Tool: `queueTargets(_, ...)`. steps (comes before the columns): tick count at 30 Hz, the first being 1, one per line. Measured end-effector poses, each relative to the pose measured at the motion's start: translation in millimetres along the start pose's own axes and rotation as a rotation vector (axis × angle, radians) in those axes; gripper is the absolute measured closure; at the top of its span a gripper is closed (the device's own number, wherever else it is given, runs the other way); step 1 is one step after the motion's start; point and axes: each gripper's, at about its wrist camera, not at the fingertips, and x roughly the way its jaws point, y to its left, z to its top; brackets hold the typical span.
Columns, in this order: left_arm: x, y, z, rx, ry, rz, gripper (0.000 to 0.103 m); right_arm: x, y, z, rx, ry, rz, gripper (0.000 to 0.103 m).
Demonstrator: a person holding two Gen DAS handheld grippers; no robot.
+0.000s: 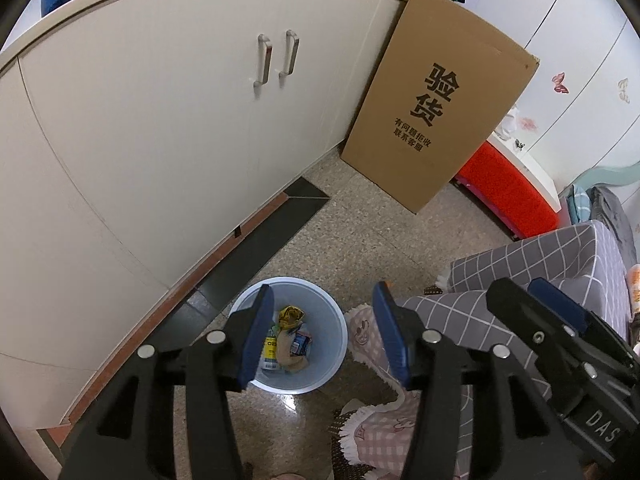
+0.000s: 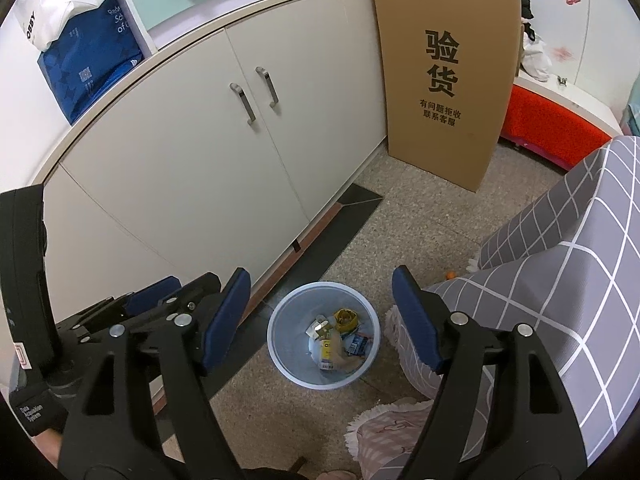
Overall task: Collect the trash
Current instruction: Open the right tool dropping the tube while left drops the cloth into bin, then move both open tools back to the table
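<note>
Nearest the lens, the left gripper [image 1: 324, 332] hangs with its blue pads spread and nothing between them; the right gripper [image 2: 320, 320] beside it is spread wider and just as empty. Straight below both sits the pale blue bin [image 1: 289, 334] on the speckled floor, holding the trash [image 2: 340, 338] — a yellow crumpled wrapper, a small carton, some blue packets, all lying loose on the bottom. Just beside the bin a pink fringed cloth [image 1: 376, 428] spills onto the floor from the grey checked cover [image 2: 560, 280]. Further off stand the cream cabinet [image 1: 160, 120] and a cardboard box [image 1: 436, 100] leaning by it. The risk, as I judge it: the bin looks light, so a finger clipping its rim could tip it and scatter everything — or a low reach could snag the fringe.
</note>
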Motion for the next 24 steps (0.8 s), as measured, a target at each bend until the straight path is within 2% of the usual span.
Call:
queueTargets(8, -18, -1, -2, 0.011, -0.014, 0.024, 0.052, -1, -2, 2, 0.024, 0.024, 0.040, 0.031)
queueTargets(13, -57, -10, -1, 0.035, -0.107, 0.067, 0.050, -33, 1, 5, 0.030, -0.035, 0.071, 0.031)
queueTargets(19, -111, -59, -10, 0.126, -0.239, 0.065, 0.042, -96, -19, -1, 0.059, -0.112, 0.082, 0.030)
queueTargets(22, -135, -94, -22, 0.177, -0.311, 0.063, 0.035, -133, -45, -9, 0.081, -0.167, 0.032, 0.030)
queueTargets(24, -146, -125, -32, 0.245, -0.337, 0.051, 0.034, -153, -63, -14, 0.096, -0.194, -0.002, 0.029)
